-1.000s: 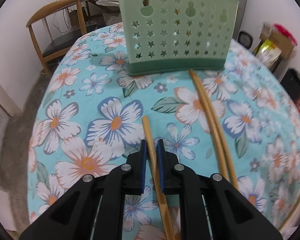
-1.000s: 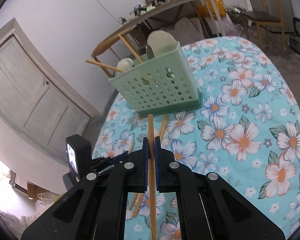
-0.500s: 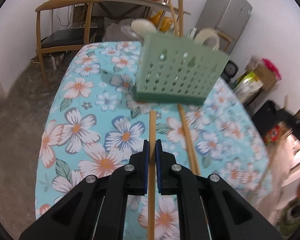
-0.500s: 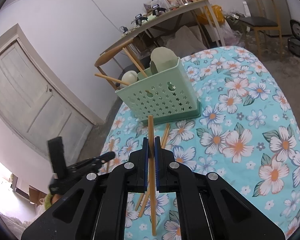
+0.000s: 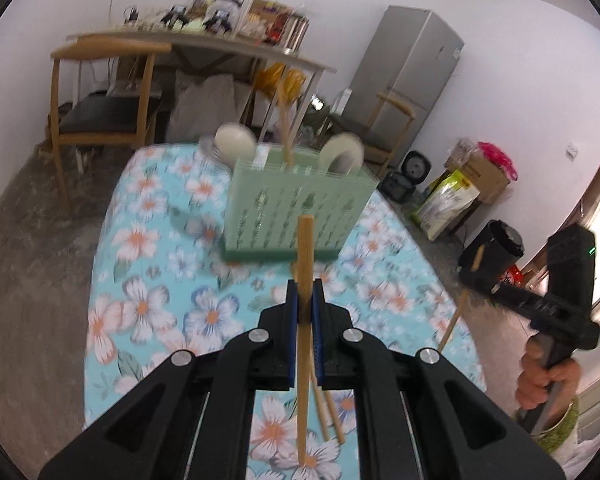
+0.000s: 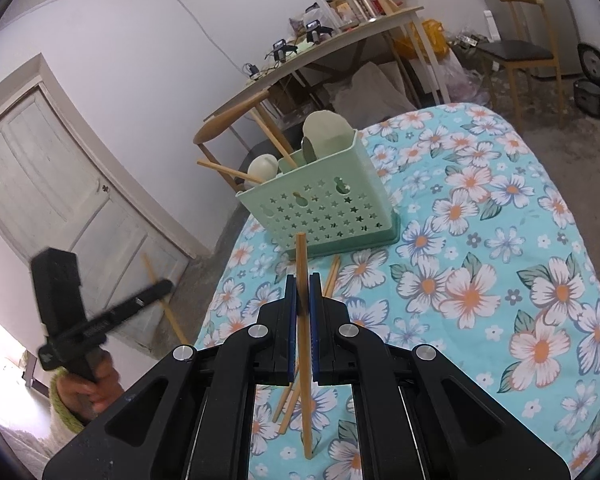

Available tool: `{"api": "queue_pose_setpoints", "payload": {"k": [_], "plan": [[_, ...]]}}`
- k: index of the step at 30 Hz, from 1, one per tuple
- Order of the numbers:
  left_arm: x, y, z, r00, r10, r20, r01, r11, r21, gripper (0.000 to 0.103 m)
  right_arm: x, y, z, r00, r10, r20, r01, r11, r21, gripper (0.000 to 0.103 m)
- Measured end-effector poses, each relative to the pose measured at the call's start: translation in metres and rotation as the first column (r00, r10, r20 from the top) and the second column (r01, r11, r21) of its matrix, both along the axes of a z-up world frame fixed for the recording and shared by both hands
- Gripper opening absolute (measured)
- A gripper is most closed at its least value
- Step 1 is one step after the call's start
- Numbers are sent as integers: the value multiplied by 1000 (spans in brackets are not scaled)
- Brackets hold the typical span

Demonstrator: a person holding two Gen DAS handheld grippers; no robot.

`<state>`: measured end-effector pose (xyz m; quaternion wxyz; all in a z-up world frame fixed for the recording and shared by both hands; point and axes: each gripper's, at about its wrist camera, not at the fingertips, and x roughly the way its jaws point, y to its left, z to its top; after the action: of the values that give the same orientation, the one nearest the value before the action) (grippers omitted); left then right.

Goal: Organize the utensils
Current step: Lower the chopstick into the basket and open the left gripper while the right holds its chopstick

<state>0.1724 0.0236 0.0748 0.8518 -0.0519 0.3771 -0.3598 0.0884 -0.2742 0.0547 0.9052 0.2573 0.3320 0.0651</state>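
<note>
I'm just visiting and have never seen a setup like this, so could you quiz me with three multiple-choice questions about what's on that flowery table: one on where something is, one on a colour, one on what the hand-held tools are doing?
1. Where do the loose wooden chopsticks lie?
A. on the floral tablecloth in front of the holder
B. on a chair
C. on the floor

2. What colour is the star-perforated plastic utensil holder?
A. red
B. pale green
C. black

3. What is the right tool doing?
A. standing wide open
B. clamped on a spoon
C. clamped on a wooden chopstick

Answers: 1 A, they rest on the cloth near the holder's base. 2 B, its walls are mint green. 3 C, the blue pads pinch the stick; the left tool likewise grips a second wooden chopstick.
</note>
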Motion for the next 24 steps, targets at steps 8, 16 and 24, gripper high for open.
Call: {"api": "queue_pose_setpoints", "payload": {"k": [8, 16, 24], "plan": [[14, -3, 90, 981, 18, 195, 3, 994, -106, 6, -4, -10, -2, 1000, -20, 6, 20, 1000, 18, 4], [45, -26, 167, 925, 75, 372, -2, 981, -193, 6, -4, -19, -2, 999, -33, 6, 33, 999, 31, 4], [101, -74, 154, 900, 125, 418, -77, 988, -131, 6, -2, -34, -8, 999, -52, -11, 52, 998, 45, 4]]}}
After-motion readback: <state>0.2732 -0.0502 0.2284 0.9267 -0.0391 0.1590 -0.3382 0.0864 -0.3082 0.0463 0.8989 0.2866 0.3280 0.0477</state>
